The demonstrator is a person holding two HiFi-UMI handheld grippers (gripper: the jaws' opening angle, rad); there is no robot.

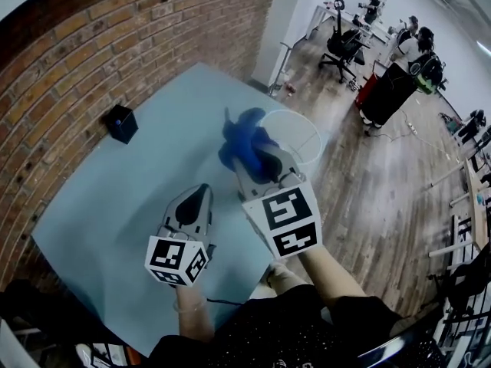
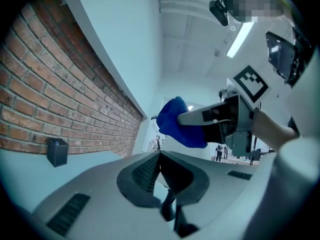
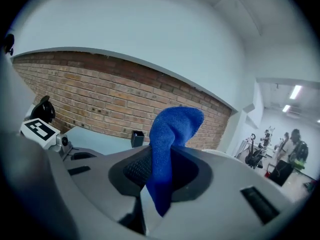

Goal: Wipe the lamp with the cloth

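Gripping the blue cloth (image 3: pixel 169 144), our right claw (image 1: pixel 249 159) pinches it mid-fold. It is bunched and nubby, one end rising above the jaws. We note the white ring lamp (image 1: pixel 291 111) on the table (image 1: pixel 115 198) just beyond that claw. Left claw (image 2: pixel 160 156) closed, empty.

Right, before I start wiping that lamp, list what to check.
1. Cloth gripped: ok. The right gripper is shut on the blue cloth.
2. Left gripper free: ok. Its jaws are together with nothing between them.
3. Lamp found: cannot tell. A thin white ring sits just beyond the cloth; whether it is the lamp is unclear.
4. Cloth touching the ring: cannot tell from these views.
5. Clutter out of the way: ok. The black box stands apart, on the table by the brick wall.
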